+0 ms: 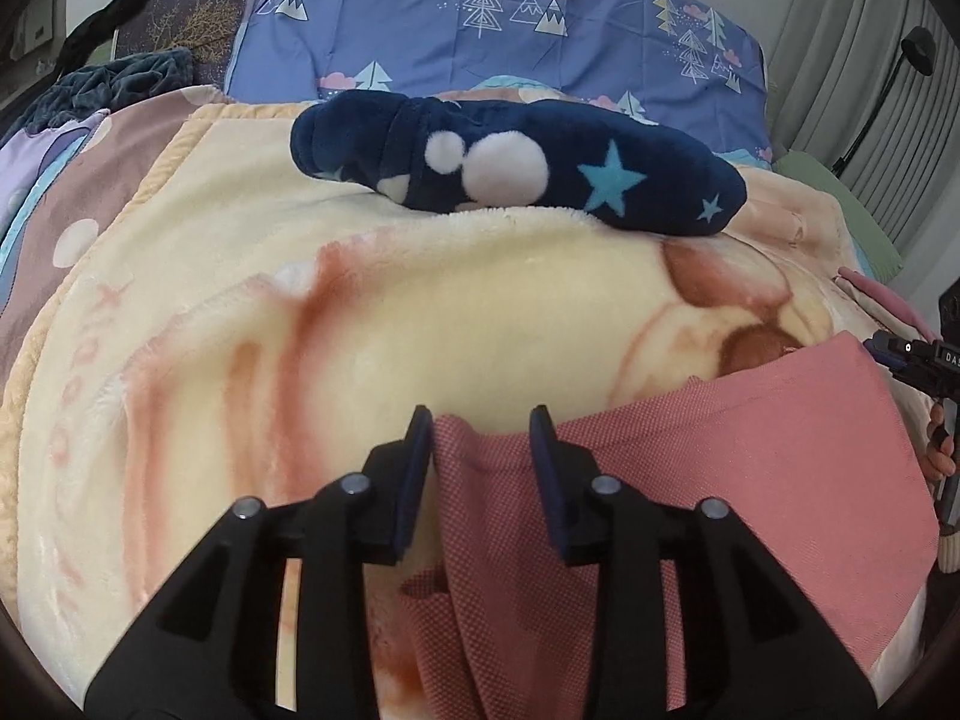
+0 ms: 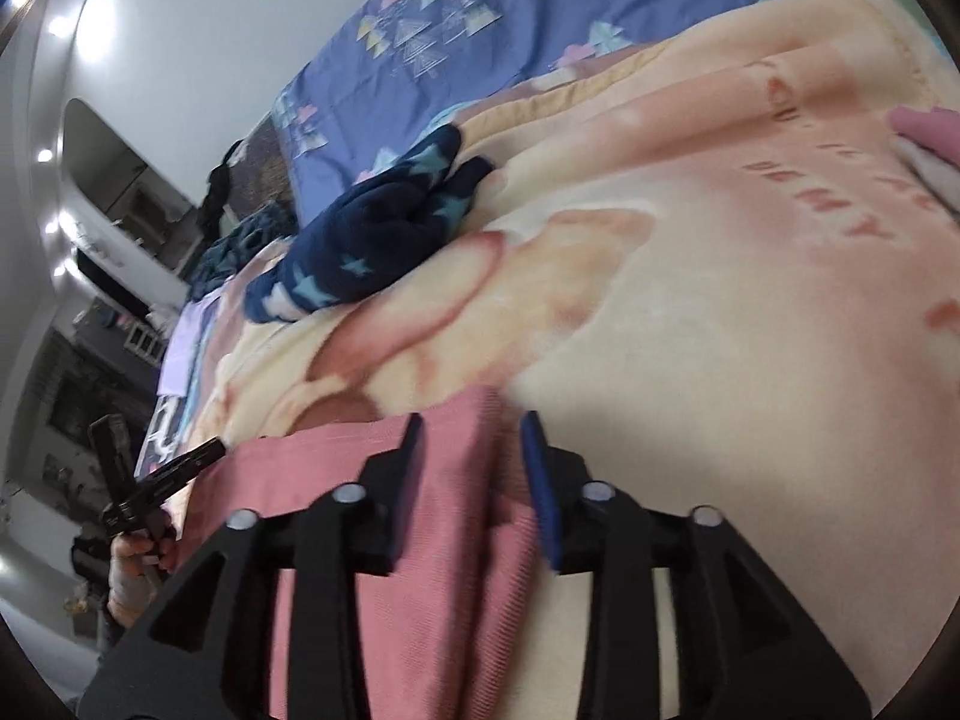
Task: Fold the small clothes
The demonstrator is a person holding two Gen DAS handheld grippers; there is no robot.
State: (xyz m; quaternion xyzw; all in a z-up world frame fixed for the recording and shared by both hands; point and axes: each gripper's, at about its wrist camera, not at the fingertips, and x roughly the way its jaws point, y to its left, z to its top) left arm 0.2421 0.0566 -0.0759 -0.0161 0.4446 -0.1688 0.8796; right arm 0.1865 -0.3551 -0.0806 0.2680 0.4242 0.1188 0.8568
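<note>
A pink knit garment [image 1: 750,432] lies flat on the cream plush blanket [image 1: 420,300] close in front of me. My left gripper [image 1: 482,420] stands open over the garment's left corner, with pink cloth lying between its fingers and not pinched. In the right wrist view the same garment [image 2: 444,540] runs under my right gripper [image 2: 471,426], which is also open, its fingers straddling the garment's right edge. A navy fleece garment [image 1: 540,162] with stars and white dots lies bundled further back on the blanket [image 2: 720,330].
A blue bedsheet [image 1: 480,12] printed with trees covers the head of the bed. Dark teal cloth [image 1: 120,84] is piled at the far left. A pink and white folded piece [image 2: 930,138] lies at the blanket's right side. A hand [image 2: 138,552] holds the left gripper's handle.
</note>
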